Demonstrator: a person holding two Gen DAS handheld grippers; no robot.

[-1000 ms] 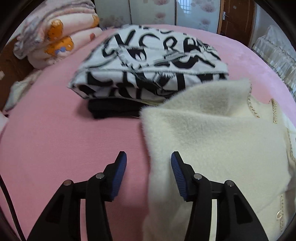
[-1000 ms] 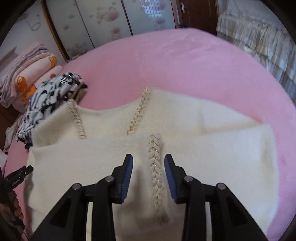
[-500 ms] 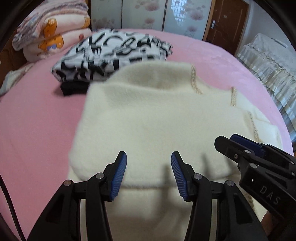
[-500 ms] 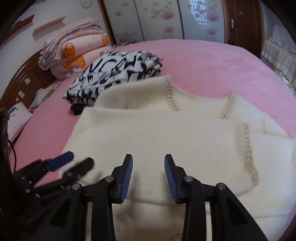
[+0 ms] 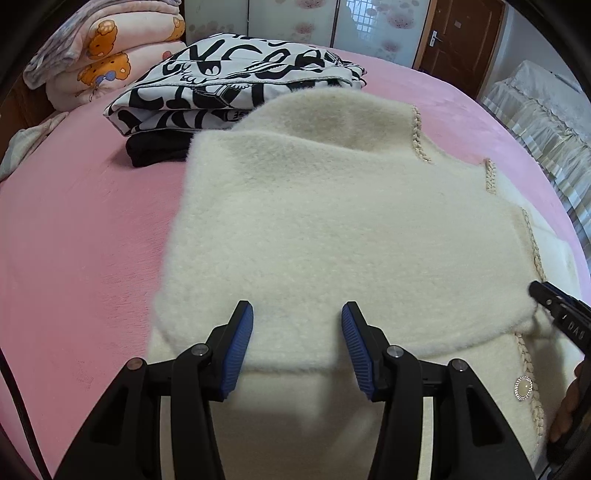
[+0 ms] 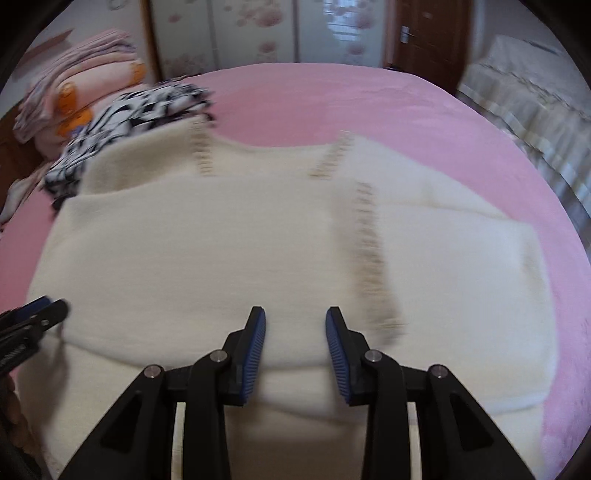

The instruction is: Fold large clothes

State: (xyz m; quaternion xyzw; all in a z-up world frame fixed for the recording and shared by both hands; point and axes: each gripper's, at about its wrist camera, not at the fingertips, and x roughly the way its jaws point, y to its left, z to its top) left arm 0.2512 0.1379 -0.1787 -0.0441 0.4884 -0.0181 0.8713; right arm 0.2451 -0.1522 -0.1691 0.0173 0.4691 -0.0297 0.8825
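A fluffy cream cardigan (image 5: 332, 229) with braided trim lies partly folded on the pink bed (image 5: 81, 229); it also shows in the right wrist view (image 6: 221, 251). My left gripper (image 5: 297, 317) is open and empty just above the near folded edge. My right gripper (image 6: 295, 325) is open and empty over the cardigan's middle, left of the braided trim (image 6: 369, 258). The right gripper's tip shows at the right edge of the left wrist view (image 5: 554, 306); the left gripper shows at the left edge of the right wrist view (image 6: 33, 317).
A folded black-and-white patterned garment (image 5: 236, 85) lies on a black one (image 5: 155, 147) behind the cardigan. Folded quilts (image 5: 99, 48) are stacked at the back left. A second bed (image 5: 546, 122) stands to the right, a wardrobe and brown door (image 6: 428, 33) behind.
Both grippers have swung over the cardigan's near edge. The right view has turned rightward and is blurred by motion. Both stay open.
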